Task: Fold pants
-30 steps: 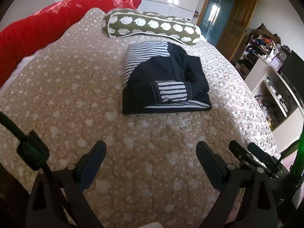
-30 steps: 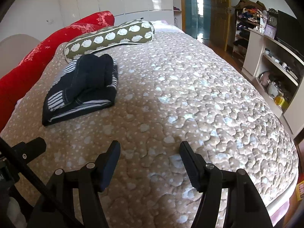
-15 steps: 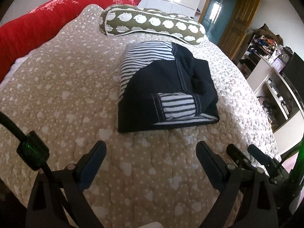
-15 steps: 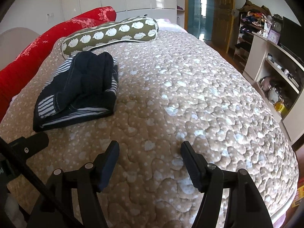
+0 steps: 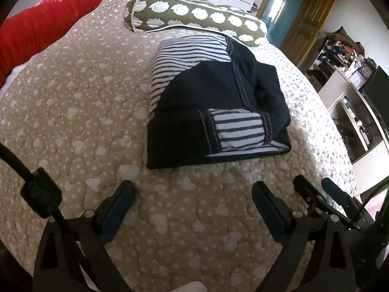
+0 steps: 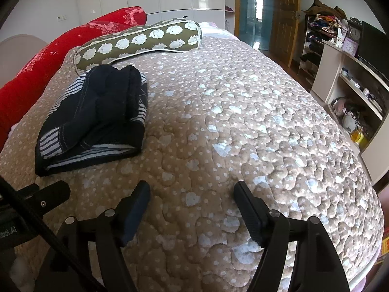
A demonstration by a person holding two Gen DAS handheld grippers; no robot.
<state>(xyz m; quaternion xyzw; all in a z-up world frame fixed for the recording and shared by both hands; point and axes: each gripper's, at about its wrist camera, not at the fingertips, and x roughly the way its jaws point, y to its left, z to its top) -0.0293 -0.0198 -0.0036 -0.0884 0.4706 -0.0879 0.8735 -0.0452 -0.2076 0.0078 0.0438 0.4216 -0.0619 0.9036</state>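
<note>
left gripper [image 5: 193,192] bottom centre, jaws wide, empty | right gripper [image 6: 192,194] same, over bare quilt [image 6: 255,121] | pants [image 5: 214,107] mid-frame, folded bundle, probably final fold | square near hem, press flat | open room right; bolster pillow [image 5: 194,17] crowds far edge

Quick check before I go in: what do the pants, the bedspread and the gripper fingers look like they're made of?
Pants: soft matte fabric, dark navy with white topstitching, likely denim or heavy cotton; striped panels look like a thinner knit.
Bedspread: quilted beige textile with a slight sheen; puffy stitched cells show padding.
Fingers of the left gripper and the right gripper: black rigid plastic by the look, pads possibly rubbery.
</note>
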